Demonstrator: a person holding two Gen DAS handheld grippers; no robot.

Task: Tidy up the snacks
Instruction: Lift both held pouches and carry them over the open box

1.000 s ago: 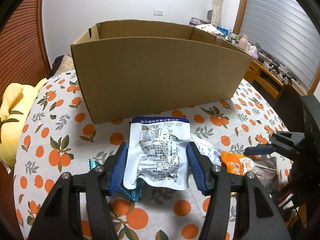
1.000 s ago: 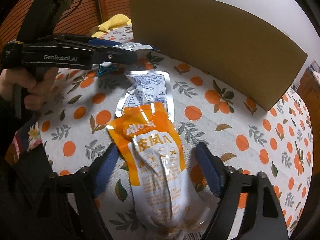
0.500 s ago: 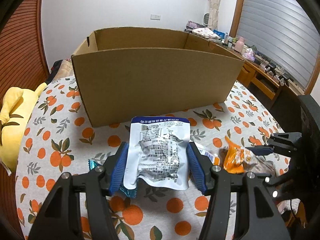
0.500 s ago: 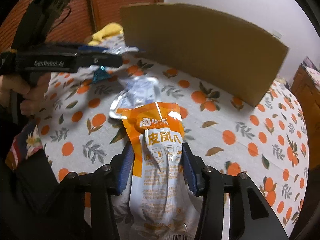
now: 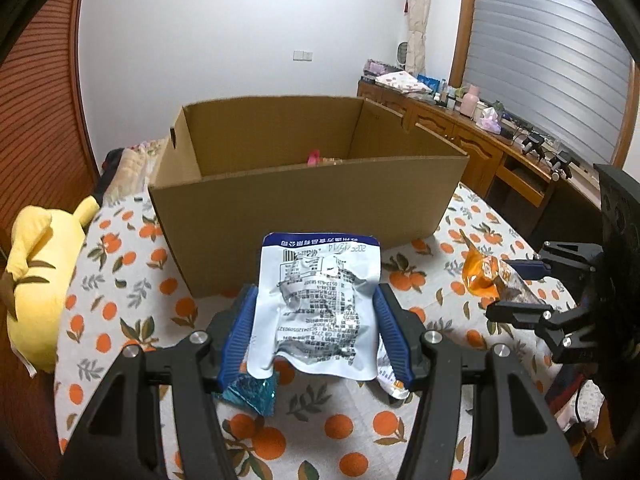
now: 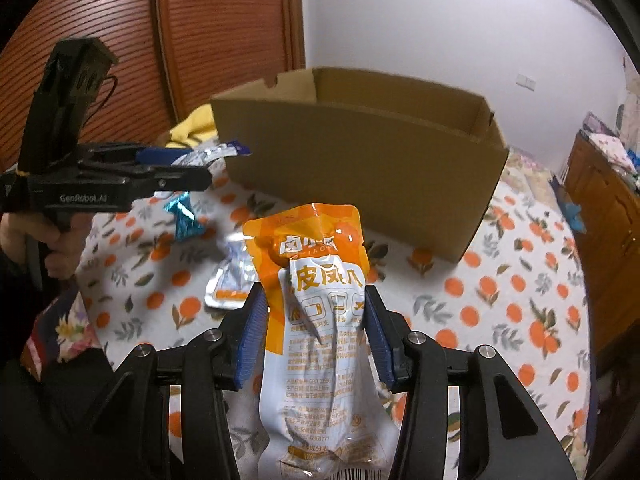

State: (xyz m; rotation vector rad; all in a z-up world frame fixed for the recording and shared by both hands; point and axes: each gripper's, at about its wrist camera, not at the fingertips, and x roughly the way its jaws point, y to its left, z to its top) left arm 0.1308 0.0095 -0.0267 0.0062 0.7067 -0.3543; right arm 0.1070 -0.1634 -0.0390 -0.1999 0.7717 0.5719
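Cardboard box (image 5: 304, 208) rim open, packets lifted

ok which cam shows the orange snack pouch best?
Right wrist. The orange snack pouch fills the centre there, printed front facing the camera, clamped between the right hand-held gripper pads. The left wrist view shows it only small at the right edge, side-on and partly hidden by that gripper.

Brown box (image 5: 304, 208); white cloth (image 5: 120, 280), orange-fruit print; orange-white packet (image 6: 320, 320); yellow plush (image 5: 36, 272).
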